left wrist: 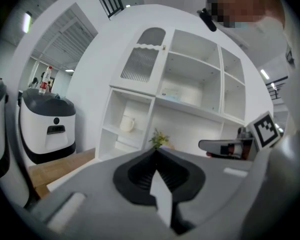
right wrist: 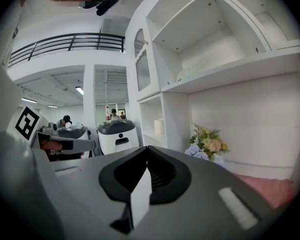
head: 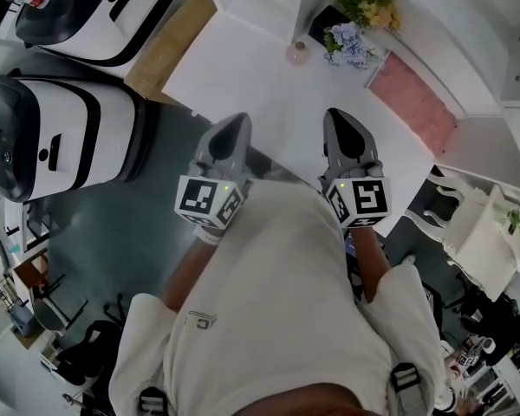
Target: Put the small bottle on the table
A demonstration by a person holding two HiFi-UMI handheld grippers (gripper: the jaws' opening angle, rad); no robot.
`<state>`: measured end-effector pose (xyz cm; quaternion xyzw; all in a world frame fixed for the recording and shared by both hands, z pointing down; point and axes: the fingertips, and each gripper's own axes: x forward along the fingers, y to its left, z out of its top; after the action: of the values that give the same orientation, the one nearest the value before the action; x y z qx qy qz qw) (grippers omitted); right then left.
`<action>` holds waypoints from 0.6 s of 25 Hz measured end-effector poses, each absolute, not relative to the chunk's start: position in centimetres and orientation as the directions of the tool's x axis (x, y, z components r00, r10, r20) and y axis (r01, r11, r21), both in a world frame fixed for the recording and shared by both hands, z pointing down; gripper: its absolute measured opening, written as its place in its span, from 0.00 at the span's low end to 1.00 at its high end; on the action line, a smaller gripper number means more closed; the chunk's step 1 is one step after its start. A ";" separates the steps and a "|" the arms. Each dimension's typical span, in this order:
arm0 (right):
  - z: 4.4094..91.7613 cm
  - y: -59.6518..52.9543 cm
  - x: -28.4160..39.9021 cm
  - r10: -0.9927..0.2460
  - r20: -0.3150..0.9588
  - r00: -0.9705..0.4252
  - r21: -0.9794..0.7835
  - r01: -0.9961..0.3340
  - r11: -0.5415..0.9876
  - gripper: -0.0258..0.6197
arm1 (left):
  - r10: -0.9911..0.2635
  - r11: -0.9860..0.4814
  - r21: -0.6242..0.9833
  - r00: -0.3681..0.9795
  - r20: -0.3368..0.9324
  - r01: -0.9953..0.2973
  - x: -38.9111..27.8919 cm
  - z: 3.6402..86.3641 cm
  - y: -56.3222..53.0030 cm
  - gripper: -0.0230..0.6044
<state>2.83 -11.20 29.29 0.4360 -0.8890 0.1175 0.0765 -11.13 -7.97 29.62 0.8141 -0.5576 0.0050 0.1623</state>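
Jaws of both the left gripper [head: 232,128] and the right gripper [head: 341,118] are pressed together with nothing between them. The two tools are held side by side at the centre of the head view, over the near edge of the white tabletop [head: 243,76]. The small bottle [head: 297,54] stands on that tabletop toward the top centre of the frame, well apart from both pairs of jaws, near the flowers [head: 357,24].

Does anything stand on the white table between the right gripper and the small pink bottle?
Nothing visible does. Only bare white table lies between the right gripper, which is shut and empty, and the small bottle. The flowers stand beside the bottle, off that line.
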 end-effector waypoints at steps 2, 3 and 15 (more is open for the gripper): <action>29.2 -10.6 2.9 -0.765 0.230 -0.601 -0.146 -0.799 0.584 0.04 | -0.906 -0.332 0.255 0.383 0.182 -0.908 -11.0 29.4 -7.6 0.04; 29.3 -10.3 2.9 -0.774 0.223 -0.592 -0.146 -0.805 0.574 0.04 | -0.906 -0.334 0.254 0.384 0.179 -0.907 -10.9 29.3 -7.4 0.04; 29.8 -9.0 2.9 -0.776 0.219 -0.591 -0.141 -0.806 0.574 0.04 | -0.909 -0.327 0.265 0.379 0.175 -0.907 -10.7 29.6 -6.1 0.04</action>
<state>2.95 -9.00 29.76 0.4472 -0.8847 0.1136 0.0666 -10.69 -6.08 29.57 0.8145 -0.5574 -0.0028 0.1609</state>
